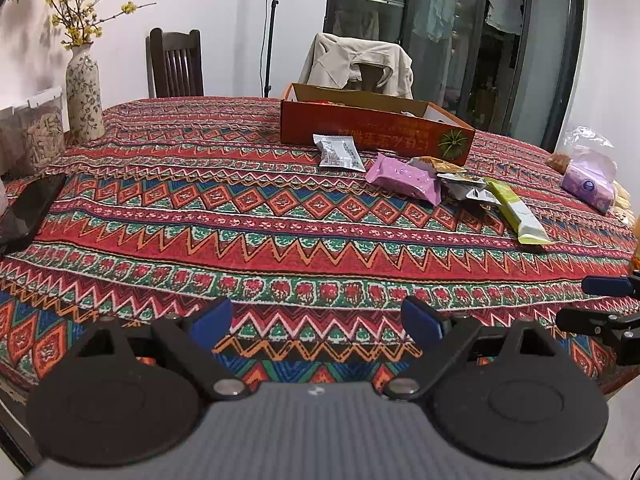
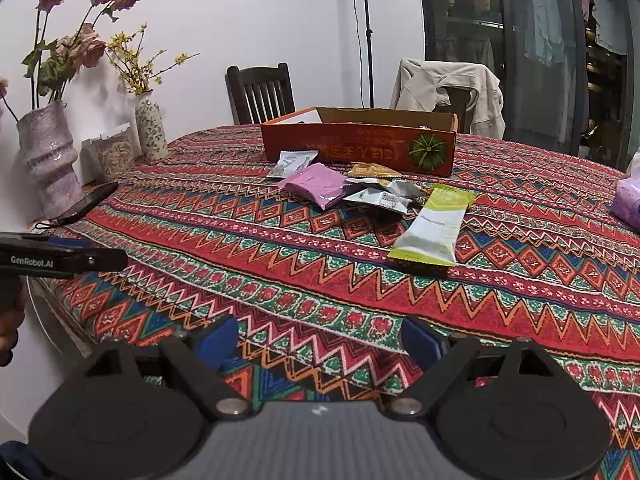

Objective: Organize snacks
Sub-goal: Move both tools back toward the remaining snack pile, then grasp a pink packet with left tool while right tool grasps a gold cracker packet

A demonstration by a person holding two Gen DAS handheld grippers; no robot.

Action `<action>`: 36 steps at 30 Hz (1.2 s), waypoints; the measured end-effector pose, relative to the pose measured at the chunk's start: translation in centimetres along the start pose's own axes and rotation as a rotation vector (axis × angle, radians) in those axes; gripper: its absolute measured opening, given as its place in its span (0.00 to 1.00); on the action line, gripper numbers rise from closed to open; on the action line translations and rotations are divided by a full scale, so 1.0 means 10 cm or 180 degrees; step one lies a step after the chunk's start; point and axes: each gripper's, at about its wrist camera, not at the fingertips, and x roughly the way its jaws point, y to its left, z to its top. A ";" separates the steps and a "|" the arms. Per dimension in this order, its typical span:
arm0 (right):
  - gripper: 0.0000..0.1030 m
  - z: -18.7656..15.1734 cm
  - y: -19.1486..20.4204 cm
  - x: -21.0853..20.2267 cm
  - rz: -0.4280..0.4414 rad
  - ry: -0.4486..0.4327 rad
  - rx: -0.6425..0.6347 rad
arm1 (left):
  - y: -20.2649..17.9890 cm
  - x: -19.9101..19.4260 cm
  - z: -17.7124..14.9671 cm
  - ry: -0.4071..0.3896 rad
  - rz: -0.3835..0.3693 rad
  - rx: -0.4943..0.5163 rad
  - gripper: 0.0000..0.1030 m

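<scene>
Several snack packets lie on the patterned tablecloth in front of an open orange cardboard box (image 1: 376, 130) (image 2: 360, 146). Among them are a white packet (image 1: 339, 153) (image 2: 291, 163), a pink packet (image 1: 404, 178) (image 2: 318, 184) and a long green-and-white packet (image 1: 518, 212) (image 2: 434, 226). Some snacks show inside the box. My left gripper (image 1: 316, 320) is open and empty, low over the near table edge. My right gripper (image 2: 320, 340) is open and empty, near the table's front; it also shows at the right edge of the left wrist view (image 1: 600, 300).
A flowered vase (image 1: 84, 92) (image 2: 150, 126), a purple vase (image 2: 48, 160), a clear container (image 2: 112, 152) and a black phone (image 1: 28, 208) (image 2: 88, 202) stand at the table's left. A purple tissue pack (image 1: 588, 186) (image 2: 628, 200) lies right. Two chairs stand behind.
</scene>
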 end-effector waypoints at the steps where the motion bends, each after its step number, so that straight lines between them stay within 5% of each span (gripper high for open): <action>1: 0.86 0.01 -0.01 0.02 0.0000 0.0001 0.0007 | 0.00 0.03 0.02 0.0018 -0.0021 -0.0005 0.90; 9: 0.86 0.12 -0.16 0.19 -0.0045 -0.0052 0.0097 | -0.32 0.46 0.30 0.0002 -0.0325 0.0273 0.90; 16: 0.85 0.29 -0.38 0.30 -0.0122 -0.0158 0.0199 | -0.64 1.27 0.83 0.0068 -0.0535 0.0622 0.95; 25: 0.86 0.62 -0.73 0.43 -0.0270 -0.0358 0.0341 | -1.07 2.10 1.17 0.0148 -0.0477 0.1153 0.99; 27: 0.85 0.68 -0.79 0.48 -0.0279 -0.0352 0.0349 | -1.09 2.20 1.18 0.0195 -0.0496 0.1199 0.97; 29: 0.86 0.76 -0.82 0.55 -0.0276 -0.0357 0.0327 | -1.05 2.20 1.18 0.0170 -0.0591 0.1146 0.81; 36: 0.85 1.17 -0.85 1.05 -0.0046 -0.0317 0.0253 | -0.96 2.08 1.14 0.0104 -0.0531 0.1199 0.70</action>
